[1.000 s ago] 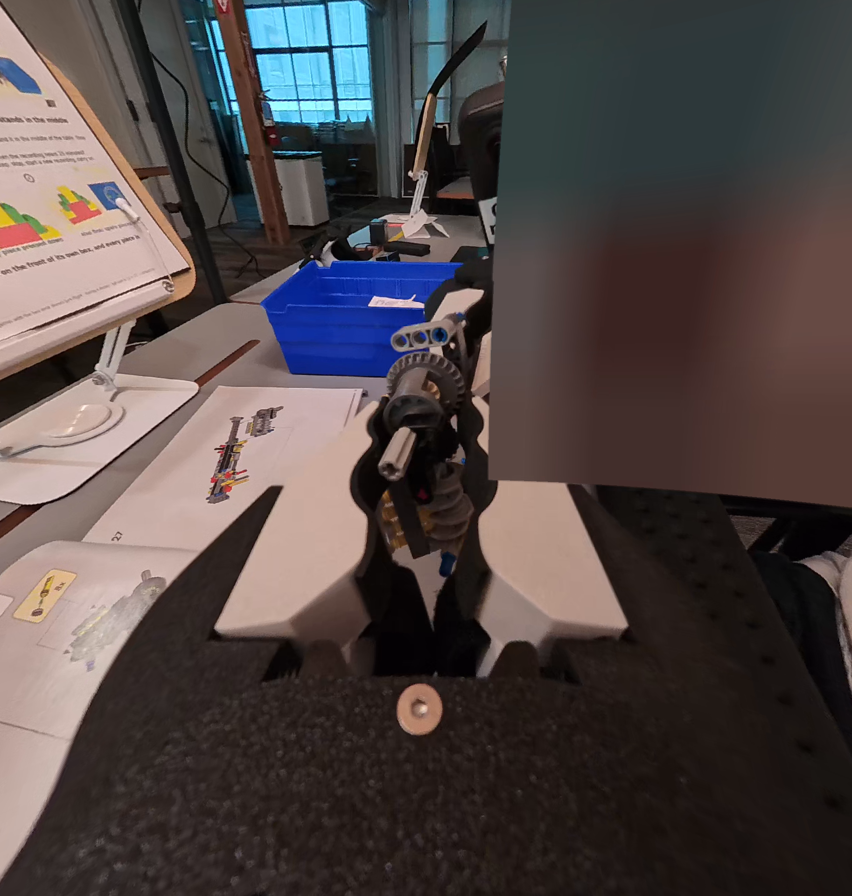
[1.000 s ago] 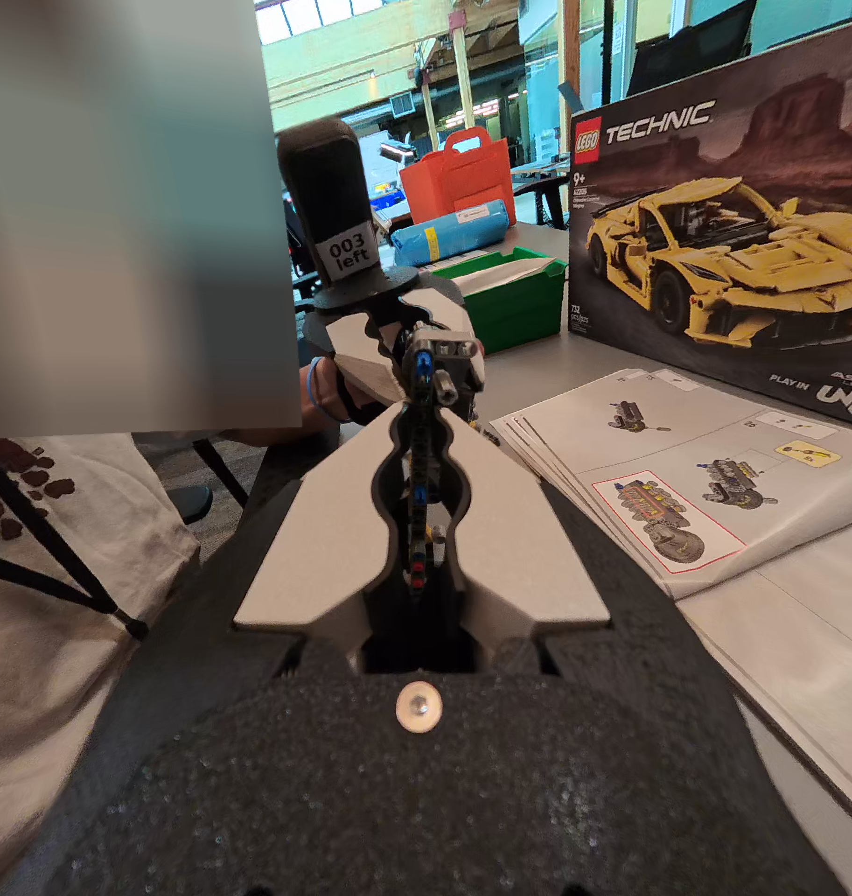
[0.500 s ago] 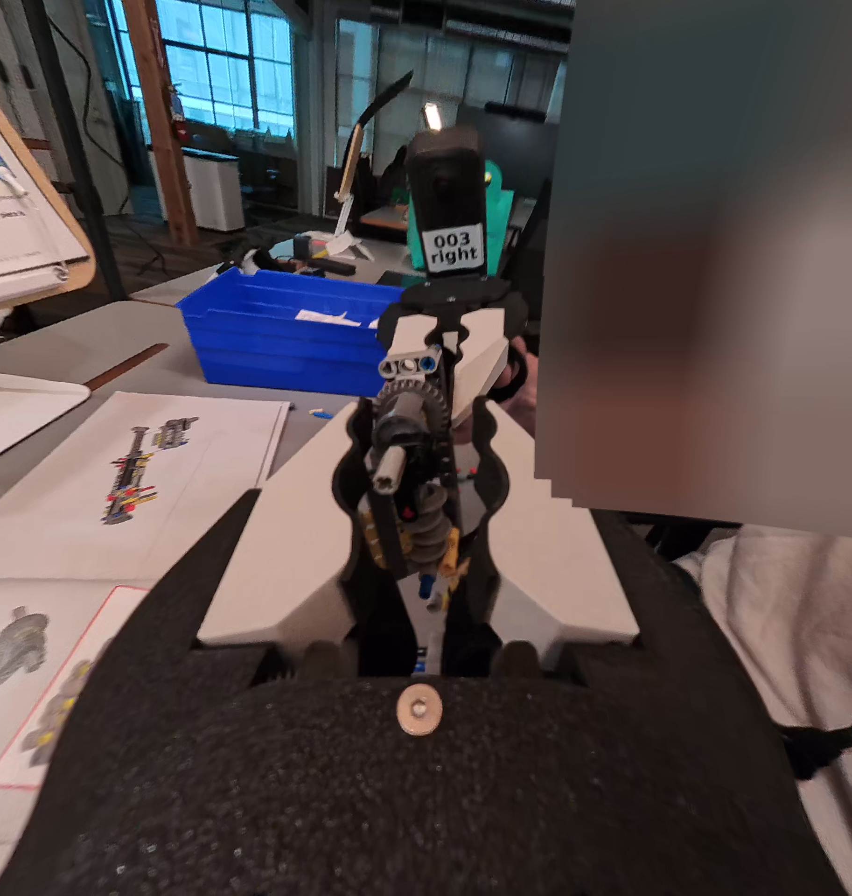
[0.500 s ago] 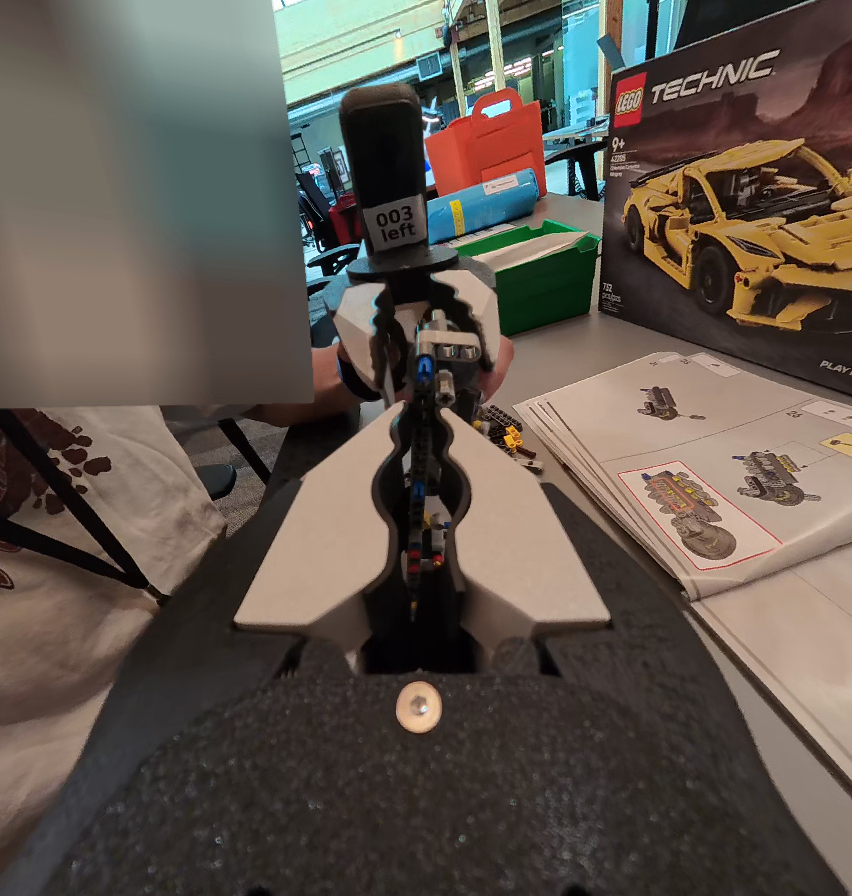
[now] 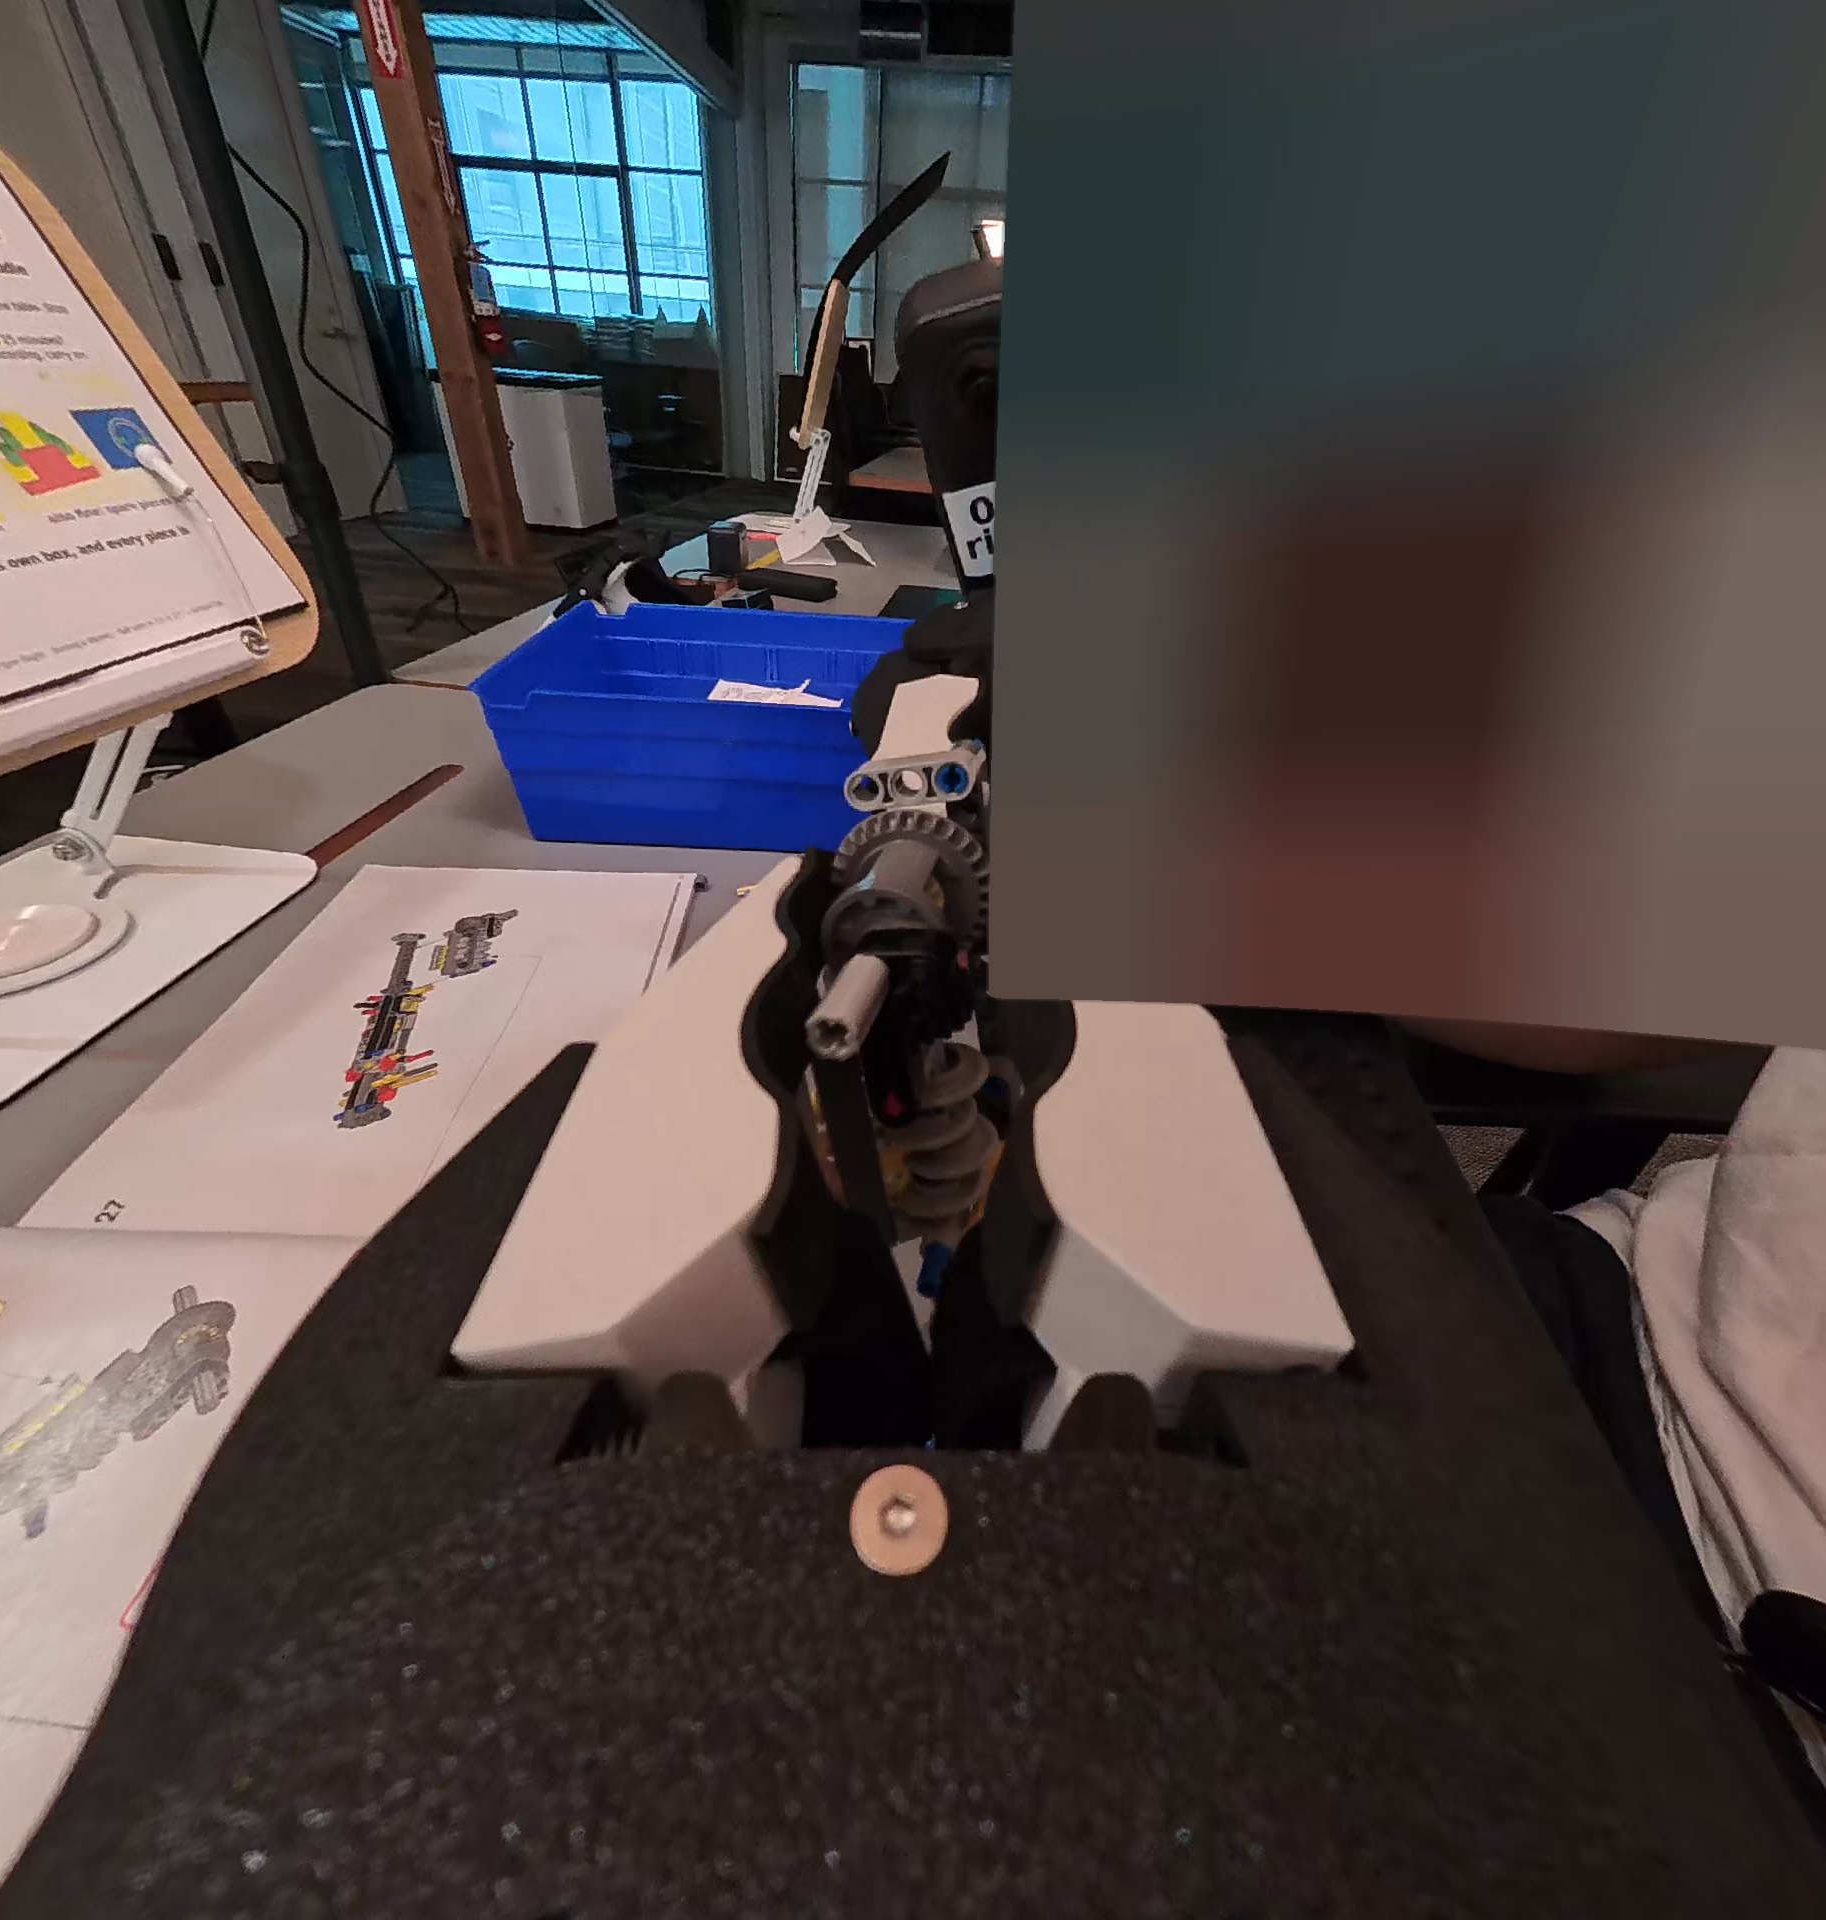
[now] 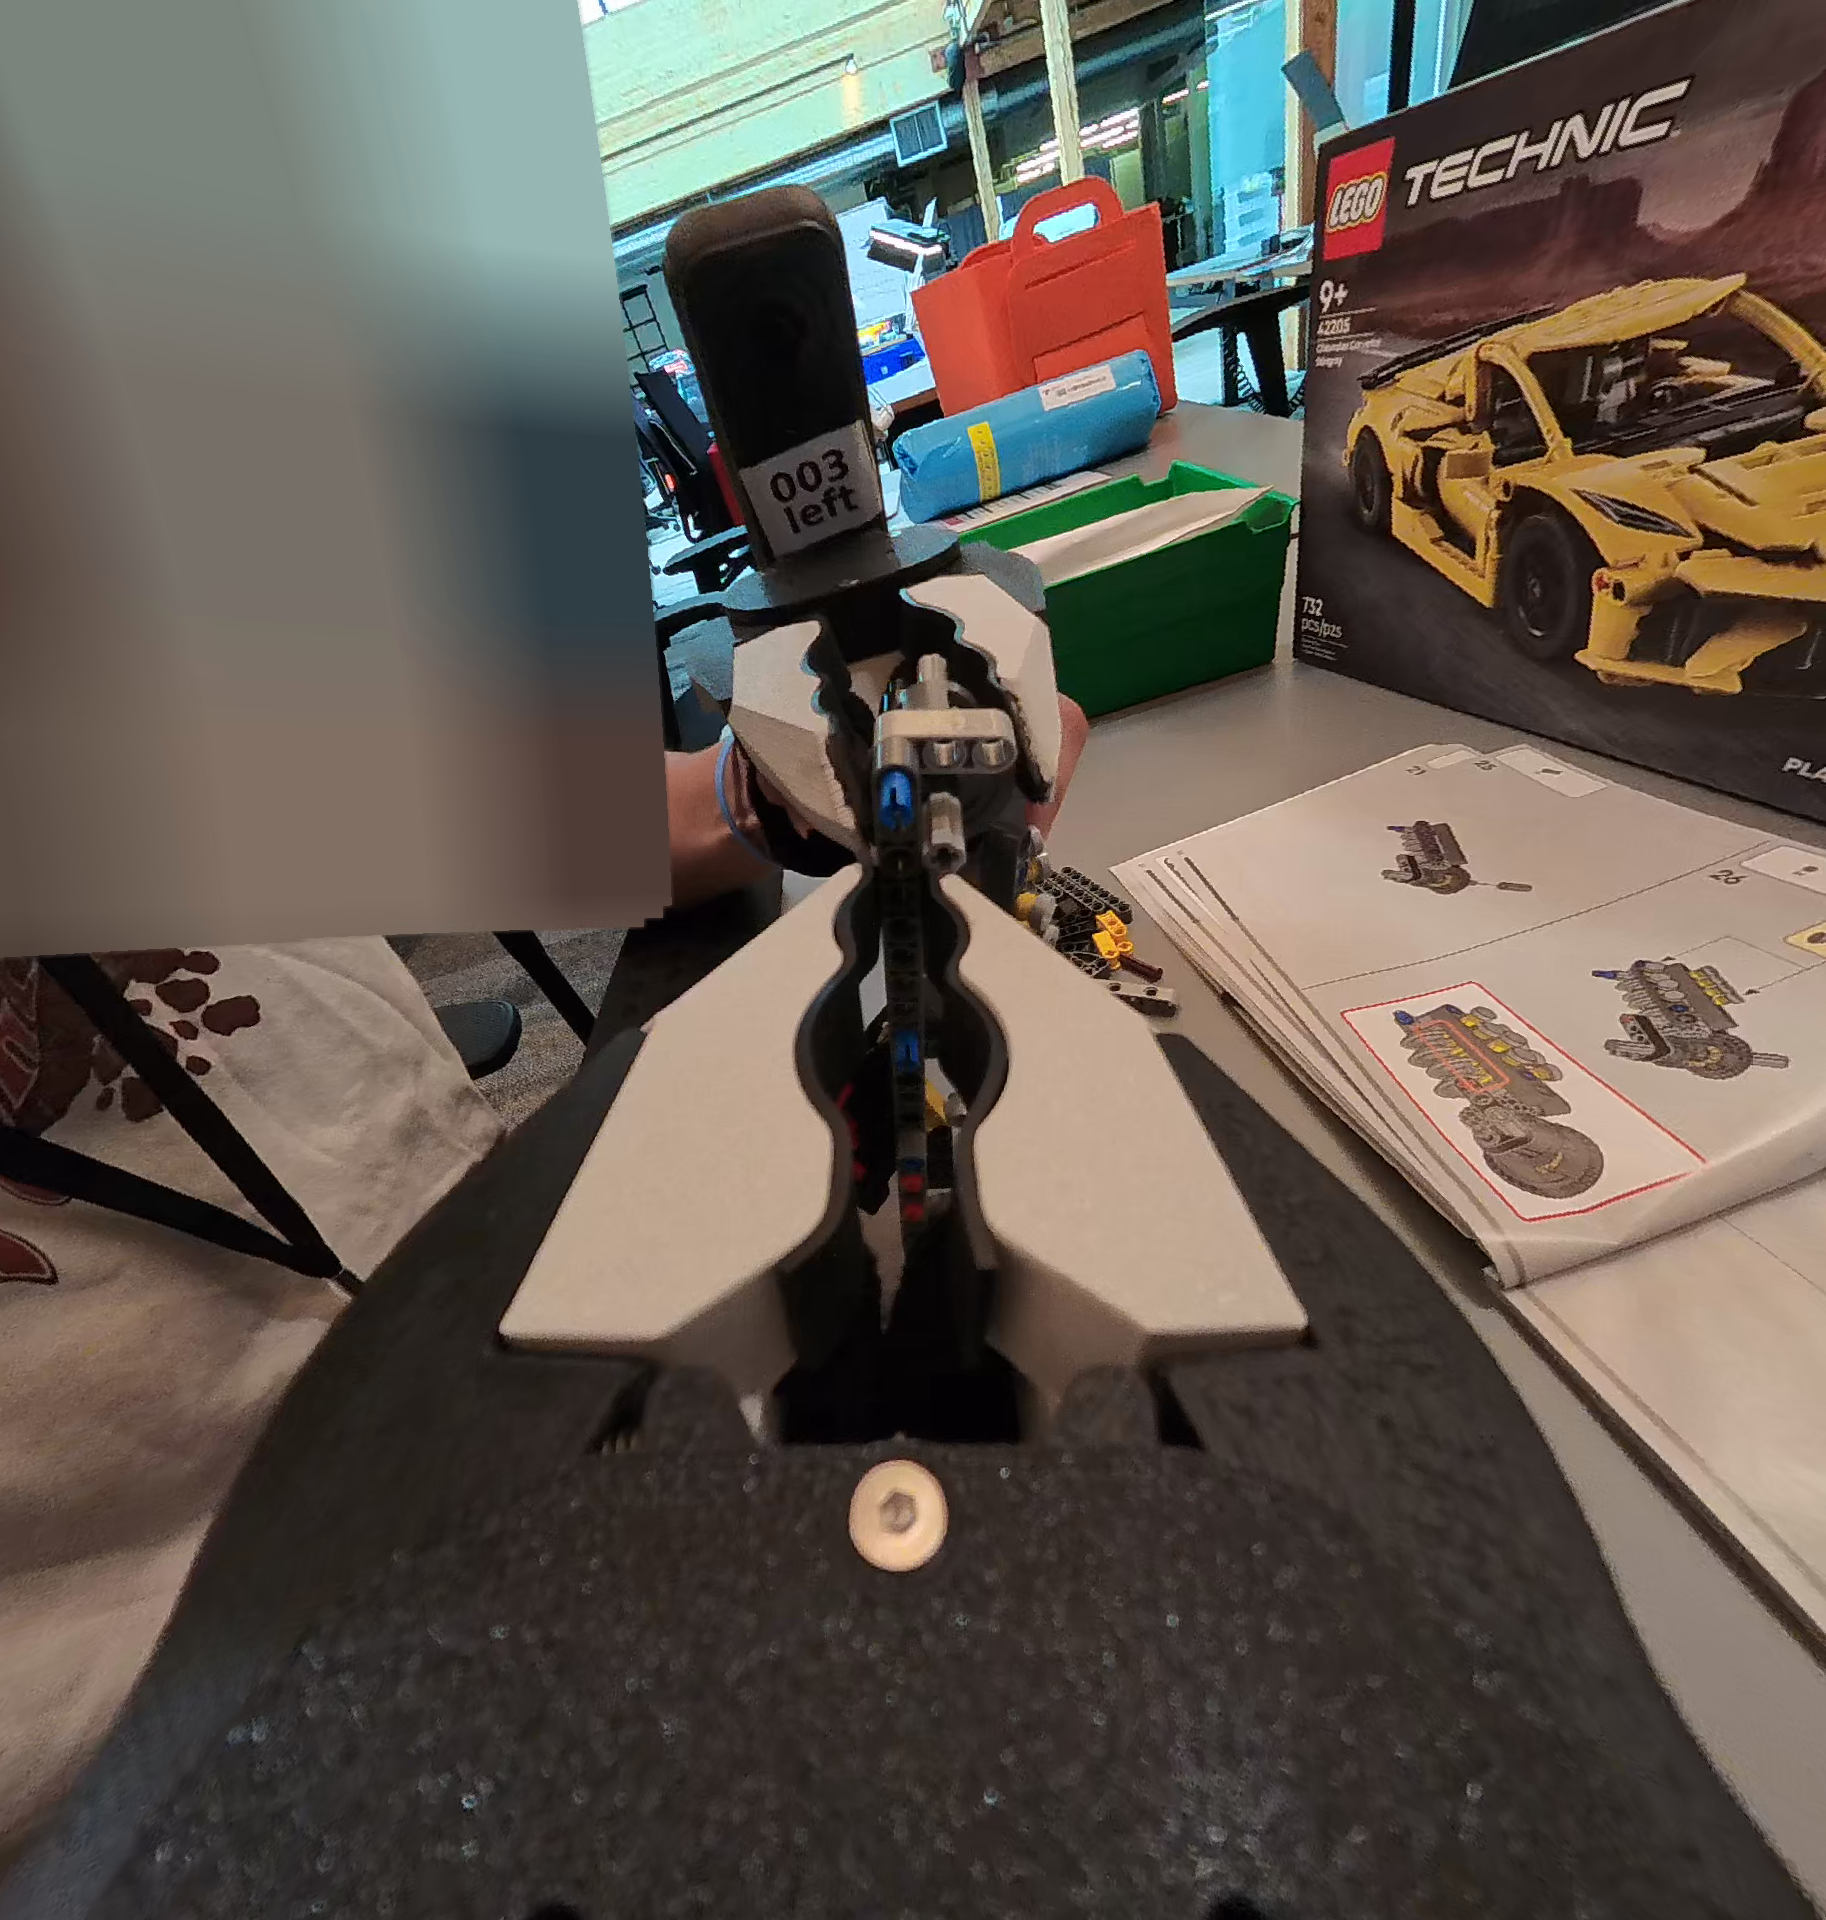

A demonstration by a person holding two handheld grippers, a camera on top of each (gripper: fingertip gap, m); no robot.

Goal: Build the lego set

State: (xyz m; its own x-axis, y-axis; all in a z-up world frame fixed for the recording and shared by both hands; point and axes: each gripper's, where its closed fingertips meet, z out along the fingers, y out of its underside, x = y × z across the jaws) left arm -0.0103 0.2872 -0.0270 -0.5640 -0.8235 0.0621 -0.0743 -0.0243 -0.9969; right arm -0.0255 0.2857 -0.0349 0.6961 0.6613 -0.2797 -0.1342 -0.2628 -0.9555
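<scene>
Jaws of the left gripper [image 5: 914,997] clamp the lego assembly [image 5: 909,1039] at frame centre, its grey axle and gear poking forward. Opposite, the right gripper [image 6: 904,894] pinches the same assembly's black beam edge-on. Open instruction booklet [image 6: 1511,1039] lies right of centre, loose pieces [image 6: 1091,925] beside it, lego box [image 6: 1595,395] upper right. Blue bin [image 5: 680,748] sits above centre in the left view.

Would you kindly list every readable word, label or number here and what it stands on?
I leave the wording out; these bear writing:
Set box: brand mark, numbers, legible.
White sticker on black handle: legible.
Instruction booklet: small page numbers.
Board on stand: printed lines, partly blurred.
</scene>
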